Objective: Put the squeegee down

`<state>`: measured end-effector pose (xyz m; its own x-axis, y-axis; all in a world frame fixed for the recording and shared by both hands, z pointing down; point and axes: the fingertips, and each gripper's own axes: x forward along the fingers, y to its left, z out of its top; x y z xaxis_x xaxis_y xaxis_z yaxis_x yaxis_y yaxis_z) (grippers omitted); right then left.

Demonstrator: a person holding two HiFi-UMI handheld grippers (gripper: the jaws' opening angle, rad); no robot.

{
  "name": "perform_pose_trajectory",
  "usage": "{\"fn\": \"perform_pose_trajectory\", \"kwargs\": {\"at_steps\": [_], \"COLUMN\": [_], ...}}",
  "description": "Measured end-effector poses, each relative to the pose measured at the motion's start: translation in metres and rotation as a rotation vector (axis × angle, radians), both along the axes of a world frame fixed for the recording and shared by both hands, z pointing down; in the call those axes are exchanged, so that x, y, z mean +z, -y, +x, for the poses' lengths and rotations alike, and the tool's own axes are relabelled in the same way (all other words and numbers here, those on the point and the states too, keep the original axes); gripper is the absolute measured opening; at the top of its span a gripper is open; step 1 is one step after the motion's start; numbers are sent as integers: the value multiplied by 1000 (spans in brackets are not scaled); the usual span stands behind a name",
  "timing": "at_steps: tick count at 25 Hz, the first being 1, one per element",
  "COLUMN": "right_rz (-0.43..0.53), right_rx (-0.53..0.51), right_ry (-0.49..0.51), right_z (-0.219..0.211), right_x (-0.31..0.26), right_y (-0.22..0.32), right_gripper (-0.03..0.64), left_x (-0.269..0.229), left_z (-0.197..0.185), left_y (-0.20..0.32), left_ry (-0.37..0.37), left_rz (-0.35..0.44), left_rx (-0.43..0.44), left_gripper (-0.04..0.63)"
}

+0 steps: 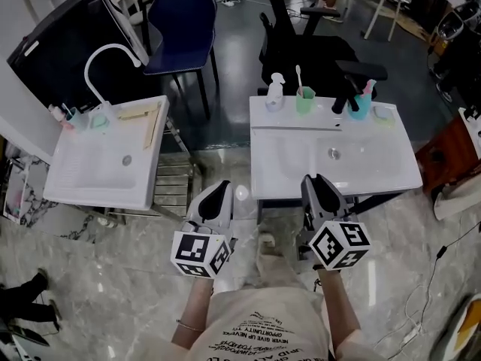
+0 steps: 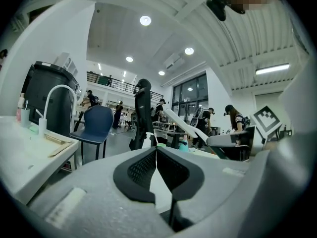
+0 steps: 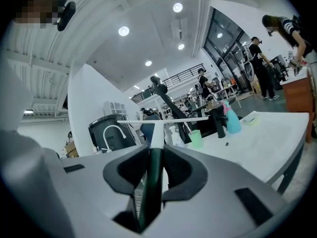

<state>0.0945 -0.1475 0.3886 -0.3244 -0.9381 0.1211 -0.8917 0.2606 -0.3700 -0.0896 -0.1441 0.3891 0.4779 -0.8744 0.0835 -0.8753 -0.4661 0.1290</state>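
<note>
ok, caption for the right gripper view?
Right gripper clamped on the squeegee handle, blade level, facing the white sink counter.

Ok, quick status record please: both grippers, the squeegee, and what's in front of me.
right gripper: shut on the squeegee handle, blade crosswise ahead of the jaws
left gripper: shut, nothing between the jaws
squeegee: held, not yet put down
ahead: white sink in front of the right gripper, green cup at its far edge

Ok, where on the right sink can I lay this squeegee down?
Free for the squeegee: the wide basin around the drain, and the front rim. Crowded: the back ledge, with spray bottle, green cup, black faucet and teal cup.
</note>
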Motion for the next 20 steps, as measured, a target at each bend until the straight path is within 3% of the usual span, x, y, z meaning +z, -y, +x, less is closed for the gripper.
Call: {"fn": "perform_pose_trajectory", "kwargs": {"at_steps": [20], "right_rz": [-118], "right_rx": [-121], "right_ry": [-31], "right_z": [-15], "right_x": [44], "right_y": [149], "right_gripper": [94], "left_x": [63], "left_z": [4], "left_y": [128], "left_ry": [-28], "left_rz": [-186], "left_rx": [-103], "left_gripper": [23]}}
